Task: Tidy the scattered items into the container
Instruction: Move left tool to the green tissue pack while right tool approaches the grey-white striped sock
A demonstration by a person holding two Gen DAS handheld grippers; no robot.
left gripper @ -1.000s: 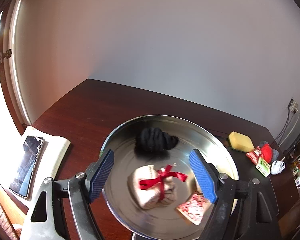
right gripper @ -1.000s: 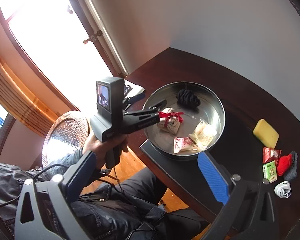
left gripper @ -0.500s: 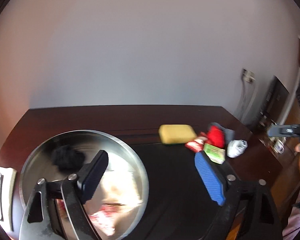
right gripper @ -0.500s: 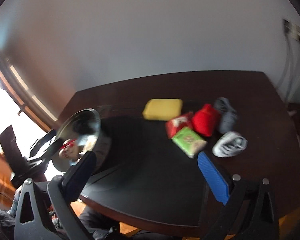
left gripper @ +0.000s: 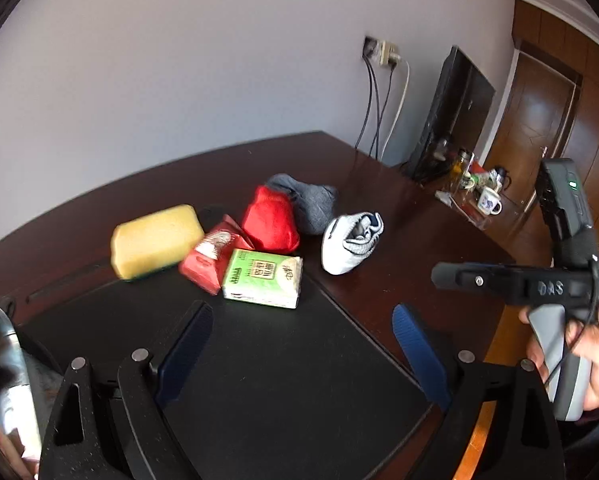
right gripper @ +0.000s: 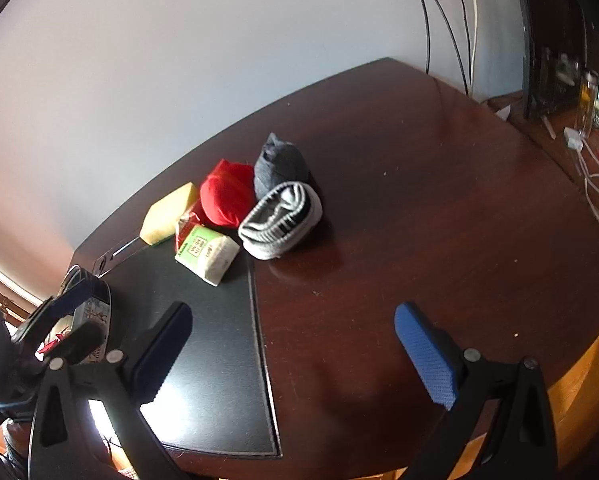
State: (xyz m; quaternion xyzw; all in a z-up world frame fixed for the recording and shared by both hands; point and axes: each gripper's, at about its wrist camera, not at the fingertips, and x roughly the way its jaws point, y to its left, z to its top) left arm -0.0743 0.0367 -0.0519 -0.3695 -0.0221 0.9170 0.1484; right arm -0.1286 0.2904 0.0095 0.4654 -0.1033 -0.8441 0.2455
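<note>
- Left wrist view: the left gripper (left gripper: 299,344) hangs over the black mat (left gripper: 283,376) with its jaws apart, holding nothing.
- Metal bowl (left gripper: 7,380) sits at the mat's left edge.
- Yellow sponge (left gripper: 155,240), red packet (left gripper: 213,258), green tissue pack (left gripper: 264,278), red sock (left gripper: 271,220), grey sock (left gripper: 311,198) and white sock (left gripper: 351,242) cluster by the mat's far edge.
- Right gripper (right gripper: 295,356) hovers over the desk (right gripper: 439,208), jaws spread and empty.
</note>
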